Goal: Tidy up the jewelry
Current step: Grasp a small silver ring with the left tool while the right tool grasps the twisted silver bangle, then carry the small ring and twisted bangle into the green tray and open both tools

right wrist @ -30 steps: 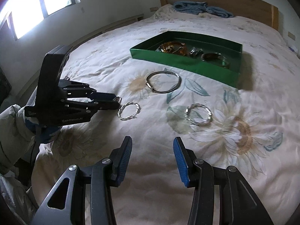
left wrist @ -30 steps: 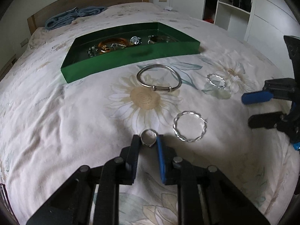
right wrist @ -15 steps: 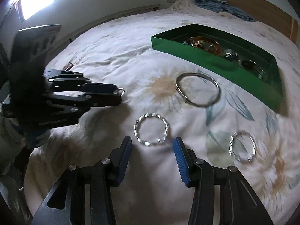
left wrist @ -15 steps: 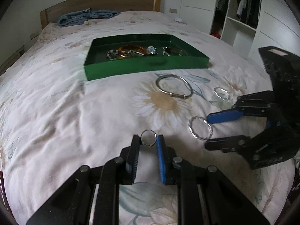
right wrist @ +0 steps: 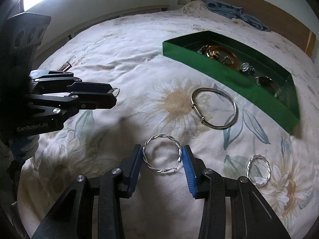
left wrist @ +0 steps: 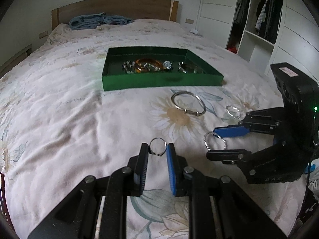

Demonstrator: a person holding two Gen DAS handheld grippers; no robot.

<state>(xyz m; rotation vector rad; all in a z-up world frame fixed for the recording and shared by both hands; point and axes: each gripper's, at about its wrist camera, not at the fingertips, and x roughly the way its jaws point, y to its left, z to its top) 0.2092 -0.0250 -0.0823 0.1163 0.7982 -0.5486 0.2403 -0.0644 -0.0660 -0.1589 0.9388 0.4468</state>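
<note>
The left gripper is pinching a small ring between its fingertips, up off the bed. The right gripper is down low with its fingers spread on both sides of a twisted silver bangle that lies on the flowery cover (the pads look very close to it, but I cannot tell if they squeeze it). Just past it lies a big plain bangle, and off to the side a smaller twisted bangle. Behind them sits a green tray with more jewelry inside. A blue towel lies by the headboard.
</note>
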